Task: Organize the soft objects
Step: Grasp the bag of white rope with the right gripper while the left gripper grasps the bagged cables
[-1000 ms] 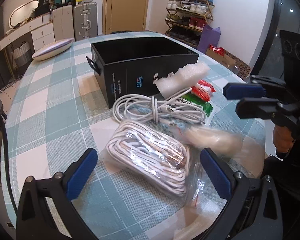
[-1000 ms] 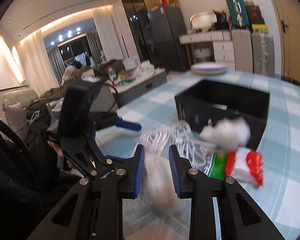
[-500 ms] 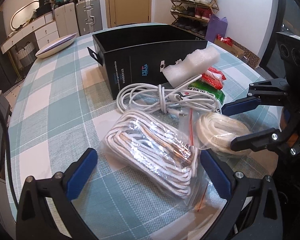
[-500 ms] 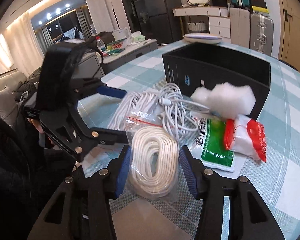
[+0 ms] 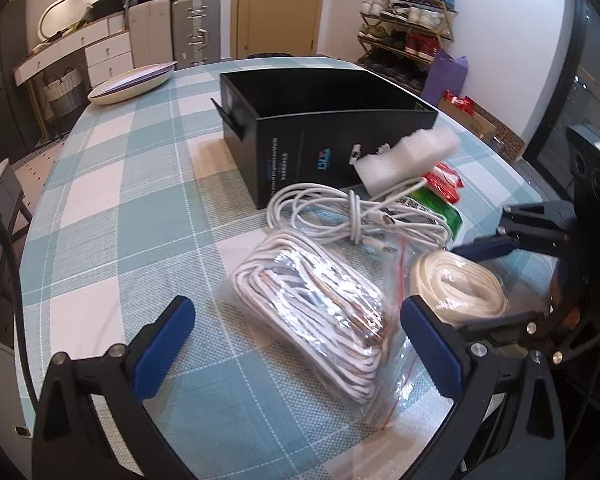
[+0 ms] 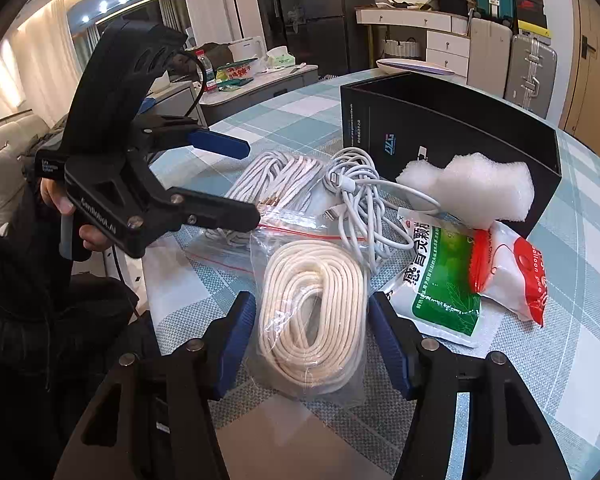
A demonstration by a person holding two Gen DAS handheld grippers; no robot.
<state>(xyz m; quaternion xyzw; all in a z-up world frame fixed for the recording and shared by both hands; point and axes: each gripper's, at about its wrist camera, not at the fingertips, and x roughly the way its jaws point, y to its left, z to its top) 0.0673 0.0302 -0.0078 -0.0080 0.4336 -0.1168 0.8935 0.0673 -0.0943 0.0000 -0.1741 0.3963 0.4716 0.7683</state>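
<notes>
Right gripper [image 6: 312,344], jaws just opened and apart, straddles the bagged cream rope coil [image 6: 314,316] resting on the checked tablecloth [image 5: 120,208]; left gripper [image 5: 296,344], wide open, brackets the bagged white cord bundle [image 5: 320,316], both short of the open black box [image 5: 324,120], their likely destination.

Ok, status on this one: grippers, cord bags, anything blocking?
Right gripper open, jaws just opened, cream cord bag on table between them. Left gripper open over white cable bag. Black box open, unblocked.
</notes>
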